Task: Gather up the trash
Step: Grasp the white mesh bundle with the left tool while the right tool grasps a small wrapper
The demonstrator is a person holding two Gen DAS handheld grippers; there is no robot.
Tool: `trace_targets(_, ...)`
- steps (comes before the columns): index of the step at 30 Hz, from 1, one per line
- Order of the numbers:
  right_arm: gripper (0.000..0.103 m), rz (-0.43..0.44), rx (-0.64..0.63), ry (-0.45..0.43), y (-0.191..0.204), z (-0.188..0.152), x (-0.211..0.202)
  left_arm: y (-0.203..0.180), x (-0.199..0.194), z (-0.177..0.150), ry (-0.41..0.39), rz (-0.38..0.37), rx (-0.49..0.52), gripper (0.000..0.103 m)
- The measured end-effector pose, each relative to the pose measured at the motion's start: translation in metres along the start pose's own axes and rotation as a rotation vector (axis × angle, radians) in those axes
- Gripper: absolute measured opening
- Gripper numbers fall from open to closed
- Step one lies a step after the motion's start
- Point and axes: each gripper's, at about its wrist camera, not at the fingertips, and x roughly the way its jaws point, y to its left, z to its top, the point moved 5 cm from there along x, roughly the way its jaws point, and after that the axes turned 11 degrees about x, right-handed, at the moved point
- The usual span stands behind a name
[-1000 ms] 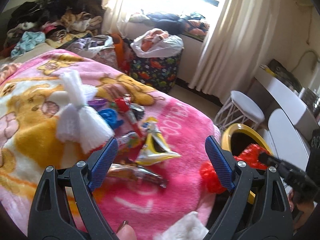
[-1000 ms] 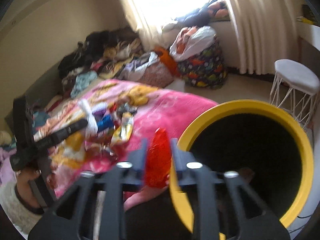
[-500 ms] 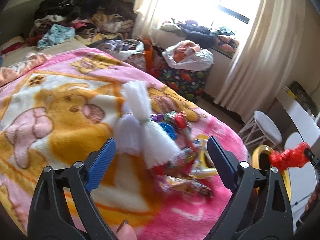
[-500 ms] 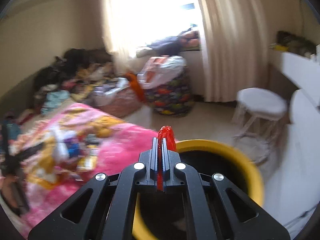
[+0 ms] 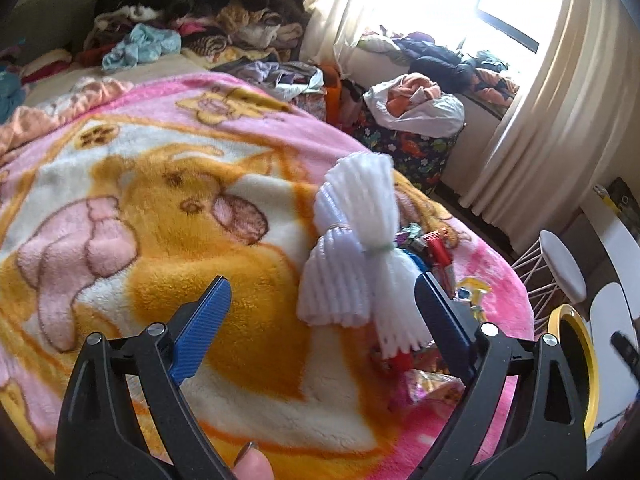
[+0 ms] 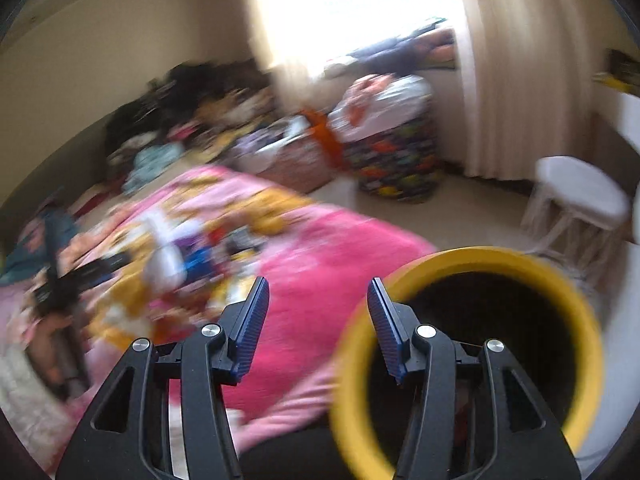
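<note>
Left gripper (image 5: 320,312) spread wide, nothing between the blue pads, hovering over the pink-and-orange blanket (image 5: 168,208). White foam-net bundle (image 5: 352,256) lies on the blanket just beyond and between the tips, not touched. Loose wrappers (image 5: 436,248) piled right of the bundle, running toward the bed's right edge; more foil pieces (image 5: 424,380) near the right finger. Open blanket to the left of the bundle. Yellow-rimmed bin (image 5: 592,364) sits on the floor past the bed's right edge, white stool (image 5: 560,264) beyond it.

Right gripper (image 6: 318,320) open too, holding nothing. Its right finger overlaps the near-left rim of the bin (image 6: 472,256); left finger over the pink blanket edge (image 6: 320,252). Bin mouth dark, contents can't be made out. Right view heavily blurred, so the trash pile (image 6: 188,248) far left on the bed is probably the same wrappers. Floor between bed, bin and stool (image 6: 576,196) is bare.
</note>
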Motion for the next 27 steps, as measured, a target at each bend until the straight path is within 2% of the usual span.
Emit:
trace_targets(3,0.049,0.086,-0.024,0.109,0.030,-0.014,0.030,0.008,0.010,-0.003,0.023,-0.014,-0.024,0.084)
trace_targets(6,0.049,0.104,-0.092,0.190,0.057,-0.029,0.056,0.013,0.019,-0.004,0.043,-0.032,-0.041,0.082)
trace_targets(9,0.044,0.100,-0.160,0.264,0.074,-0.045,0.078,0.016,0.027,-0.004,0.064,-0.053,-0.052,0.077)
trace_targets(13,0.036,0.042,-0.214,0.343,0.077,-0.062,0.101,0.016,0.034,-0.005,0.081,-0.095,-0.068,0.067)
trace_targets(15,0.034,0.022,-0.230,0.367,0.078,-0.068,0.112,0.014,0.038,-0.007,0.085,-0.142,-0.087,0.064)
trace_targets(16,0.031,0.016,-0.233,0.377,0.077,-0.069,0.115,0.012,0.039,-0.007,0.088,-0.156,-0.091,0.063)
trace_targets(18,0.013,0.010,-0.226,0.392,0.075,-0.070,0.122,0.008,0.044,-0.009,0.102,-0.168,-0.093,0.056)
trace_targets(19,0.012,0.008,-0.214,0.392,0.074,-0.070,0.123,0.007,0.045,-0.010,0.107,-0.169,-0.096,0.053)
trace_targets(21,0.009,0.023,-0.197,0.372,0.072,-0.067,0.119,0.004,0.048,-0.011,0.110,-0.179,-0.092,0.030)
trace_targets(23,0.009,0.035,-0.181,0.340,0.071,-0.063,0.111,0.001,0.046,-0.011,0.103,-0.180,-0.083,0.023)
trace_targets(27,0.009,0.083,-0.135,0.268,0.066,-0.054,0.088,-0.008,0.022,-0.002,0.027,-0.141,-0.046,0.021)
